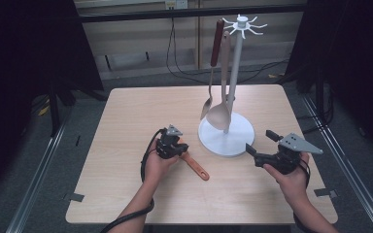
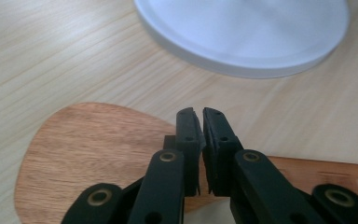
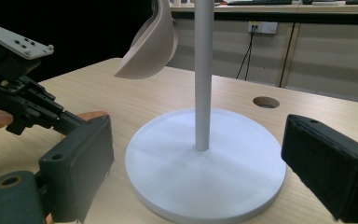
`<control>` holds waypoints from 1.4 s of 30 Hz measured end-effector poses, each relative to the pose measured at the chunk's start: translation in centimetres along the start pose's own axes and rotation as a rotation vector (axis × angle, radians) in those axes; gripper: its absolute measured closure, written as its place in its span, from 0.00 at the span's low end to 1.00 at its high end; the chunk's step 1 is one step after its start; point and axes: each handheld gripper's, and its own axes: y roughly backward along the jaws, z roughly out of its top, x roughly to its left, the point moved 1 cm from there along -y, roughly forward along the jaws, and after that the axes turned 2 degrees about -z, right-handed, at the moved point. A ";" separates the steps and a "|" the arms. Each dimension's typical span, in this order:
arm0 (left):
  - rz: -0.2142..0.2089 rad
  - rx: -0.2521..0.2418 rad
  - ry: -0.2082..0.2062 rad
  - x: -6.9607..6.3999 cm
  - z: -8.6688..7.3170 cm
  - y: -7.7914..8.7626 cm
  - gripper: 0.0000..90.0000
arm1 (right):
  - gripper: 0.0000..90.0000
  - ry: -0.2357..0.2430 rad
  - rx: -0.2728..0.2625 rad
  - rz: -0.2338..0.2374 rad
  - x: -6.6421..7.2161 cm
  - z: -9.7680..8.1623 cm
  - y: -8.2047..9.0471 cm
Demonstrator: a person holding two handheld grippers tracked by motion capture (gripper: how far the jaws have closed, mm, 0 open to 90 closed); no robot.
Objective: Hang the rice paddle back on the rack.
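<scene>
Spatula [image 1: 194, 165] lies flat on the surface [image 1: 126, 111], just beside the stand's white base [image 1: 233, 143]. Left tool [image 1: 171, 144] is pinched nearly shut at its neck (blade wide, so grip there seems wise); judge hold before lifting toward a hook. Right tool [image 1: 261, 144] gapes wide, empty, facing the stand.

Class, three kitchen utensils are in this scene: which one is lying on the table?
The wooden spatula, flat under the left gripper; the spoon and ladle hang from the stand.
</scene>
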 end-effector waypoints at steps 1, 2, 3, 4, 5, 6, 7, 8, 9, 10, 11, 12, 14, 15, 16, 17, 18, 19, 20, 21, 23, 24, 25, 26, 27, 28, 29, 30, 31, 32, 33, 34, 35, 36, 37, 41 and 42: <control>0.005 0.010 0.002 0.2 -0.1 -0.2 0.95 | 0.10 -0.003 0.000 0.000 0.0 0.0 0.0; -0.002 0.018 -0.001 0.4 -0.1 -0.5 0.95 | 0.10 -0.007 0.002 -0.001 0.0 0.0 0.0; 0.014 0.008 0.002 0.4 -0.2 -0.8 0.94 | 0.10 -0.005 0.003 -0.002 -0.1 -0.1 -0.1; 0.014 0.008 -0.003 0.6 -0.1 -0.9 0.93 | 0.10 -0.009 0.003 -0.004 -0.1 -0.1 -0.1; 0.004 0.006 -0.003 0.6 0.0 -1.0 0.93 | 0.10 -0.008 0.002 -0.008 -0.2 -0.1 0.0; 0.004 0.006 -0.003 0.6 0.0 -1.0 0.93 | 0.10 -0.008 0.002 -0.008 -0.2 -0.1 0.0; 0.005 0.014 -0.005 0.6 0.3 -1.1 0.93 | 0.10 -0.010 0.003 -0.003 -0.2 -0.1 0.0; 0.004 -0.004 -0.004 0.5 0.4 -1.3 0.93 | 0.10 -0.004 0.002 -0.003 -0.2 -0.1 0.0; -0.008 -0.014 -0.005 0.5 0.6 -1.4 0.93 | 0.10 -0.006 0.000 -0.002 -0.2 0.0 0.0; -0.006 -0.009 -0.026 0.3 1.0 -1.6 0.93 | 0.10 -0.008 0.000 0.000 -0.2 0.0 0.0; -0.006 -0.009 -0.026 0.3 1.0 -1.6 0.93 | 0.10 -0.008 0.000 0.000 -0.2 0.0 0.0; 0.009 -0.006 -0.034 0.3 1.2 -1.8 0.92 | 0.10 -0.005 -0.001 0.001 -0.1 0.1 0.0; 0.012 0.018 -0.013 0.7 1.5 -2.4 0.92 | 0.10 -0.008 -0.003 0.001 -0.1 0.1 0.0; 0.012 0.033 -0.019 0.9 1.5 -2.5 0.92 | 0.10 -0.009 -0.003 0.001 -0.1 0.1 0.0; 0.034 0.032 -0.024 1.0 1.5 -2.6 0.92 | 0.10 -0.006 -0.004 0.001 -0.1 0.1 0.1; 0.047 0.048 -0.027 1.2 1.5 -2.6 0.92 | 0.10 -0.005 -0.004 -0.001 -0.1 0.1 0.1; 0.047 0.048 -0.027 1.2 1.5 -2.6 0.91 | 0.10 -0.007 -0.005 -0.003 -0.1 0.1 0.1; 0.061 0.054 -0.018 1.4 1.3 -2.6 0.91 | 0.10 -0.009 -0.004 0.002 -0.2 0.1 0.2; 0.061 0.054 -0.018 1.4 1.3 -2.6 0.91 | 0.10 -0.004 -0.005 0.003 -0.3 0.1 0.2; 0.063 0.055 0.002 1.6 1.1 -2.2 0.91 | 0.10 -0.008 -0.003 0.000 -0.3 0.1 0.2; 0.078 0.065 0.005 1.9 0.7 -1.7 0.90 | 0.10 -0.012 -0.002 0.001 -0.3 0.1 0.2; 0.081 0.065 0.011 2.0 0.4 -1.4 0.89 | 0.10 -0.011 -0.006 -0.002 -0.3 0.1 0.1; 0.074 0.075 0.012 2.2 0.1 -1.0 0.89 | 0.10 -0.010 -0.004 0.002 -0.3 0.1 0.1; 0.074 0.075 0.012 2.2 0.1 -1.0 0.89 | 0.10 -0.007 -0.003 -0.002 -0.3 0.1 0.1; 0.068 0.074 0.032 2.2 -0.6 -0.2 0.89 | 0.10 -0.006 -0.003 -0.001 -0.3 0.1 0.0; 0.060 0.064 0.047 2.2 -0.9 0.0 0.89 | 0.10 -0.007 -0.001 0.002 -0.2 0.1 0.0; 0.034 0.080 0.051 2.2 -1.2 0.5 0.88 | 0.10 -0.004 0.000 0.009 -0.2 0.1 0.0; 0.033 0.073 0.057 2.2 -1.6 0.8 0.87 | 0.10 -0.005 0.004 0.009 -0.2 0.1 0.0; 0.021 0.077 0.062 2.1 -1.8 1.2 0.86 | 0.10 0.000 0.000 0.009 -0.1 0.1 -0.1; 0.011 0.072 0.053 2.1 -2.1 1.5 0.85 | 0.10 -0.004 0.002 0.014 -0.1 0.1 -0.2; -0.014 0.047 0.041 2.0 -2.2 1.9 0.82 | 0.10 -0.010 -0.001 0.011 0.0 0.2 -0.2; -0.047 0.039 0.025 1.9 -2.2 2.2 0.78 | 0.10 -0.004 -0.008 0.015 0.1 0.2 -0.2; -0.101 0.014 -0.011 1.5 -2.0 2.5 0.72 | 0.10 -0.002 -0.009 0.019 0.1 0.3 -0.3; -0.126 0.008 -0.049 1.3 -2.0 2.7 0.65 | 0.10 -0.007 -0.008 0.019 0.3 0.3 -0.4; -0.147 0.026 -0.106 0.8 -1.9 2.8 0.59 | 0.10 0.002 -0.010 0.023 0.3 0.3 -0.4; -0.187 0.091 -0.243 -0.5 -2.0 2.7 0.47 | 0.10 -0.003 -0.002 0.027 0.5 0.2 -0.6; -0.205 0.109 -0.261 -1.0 -2.1 2.5 0.43 | 0.10 -0.006 -0.002 0.026 0.5 0.2 -0.7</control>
